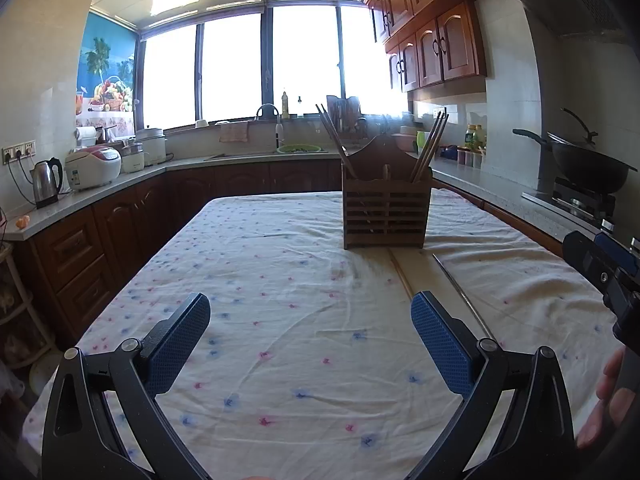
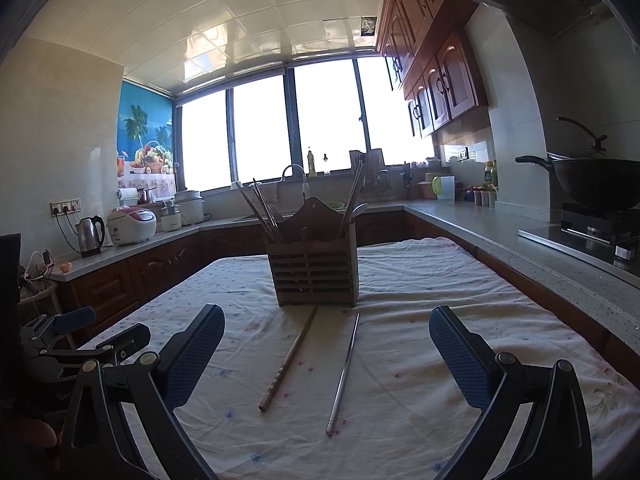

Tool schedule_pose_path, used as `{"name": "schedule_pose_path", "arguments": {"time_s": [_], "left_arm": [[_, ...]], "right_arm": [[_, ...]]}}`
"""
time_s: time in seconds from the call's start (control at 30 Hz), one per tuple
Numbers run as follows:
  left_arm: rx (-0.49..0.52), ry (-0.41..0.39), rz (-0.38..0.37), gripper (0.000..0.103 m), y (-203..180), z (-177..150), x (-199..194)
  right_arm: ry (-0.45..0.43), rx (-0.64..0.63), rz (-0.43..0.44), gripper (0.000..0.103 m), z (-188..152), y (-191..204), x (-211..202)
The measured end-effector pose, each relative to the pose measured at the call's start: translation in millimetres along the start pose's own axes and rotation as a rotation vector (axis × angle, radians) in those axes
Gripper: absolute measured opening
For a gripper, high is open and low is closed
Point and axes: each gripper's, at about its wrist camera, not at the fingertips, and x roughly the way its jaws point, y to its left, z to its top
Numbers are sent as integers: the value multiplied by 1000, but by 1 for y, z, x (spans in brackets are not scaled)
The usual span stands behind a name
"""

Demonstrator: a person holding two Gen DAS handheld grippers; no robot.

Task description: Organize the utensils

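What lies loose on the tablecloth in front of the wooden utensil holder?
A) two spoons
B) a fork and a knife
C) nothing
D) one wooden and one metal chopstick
D: a wooden chopstick and a metal chopstick lie side by side before the holder.

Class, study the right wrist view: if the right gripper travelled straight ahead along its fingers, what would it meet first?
Probably the wooden utensil holder. The right gripper is open above the wooden chopstick and metal chopstick, likely clearing them; depth is unclear.

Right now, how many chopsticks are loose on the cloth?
2: a wooden chopstick lying left, a metal chopstick lying right, both on the tablecloth before the wooden holder. None seem hidden.
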Motion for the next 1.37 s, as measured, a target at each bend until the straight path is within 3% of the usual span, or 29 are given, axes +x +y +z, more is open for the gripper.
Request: {"name": "schedule_pose_path", "arguments": {"time_s": [1.0,1.37], "left_arm": [[4,10,-19,103,0,4,-1],[-11,29,-52,103,2,13,2]], "right_arm": [[3,9,0,103,2,-1,2],[70,27,21,103,7,-2,17]]}}
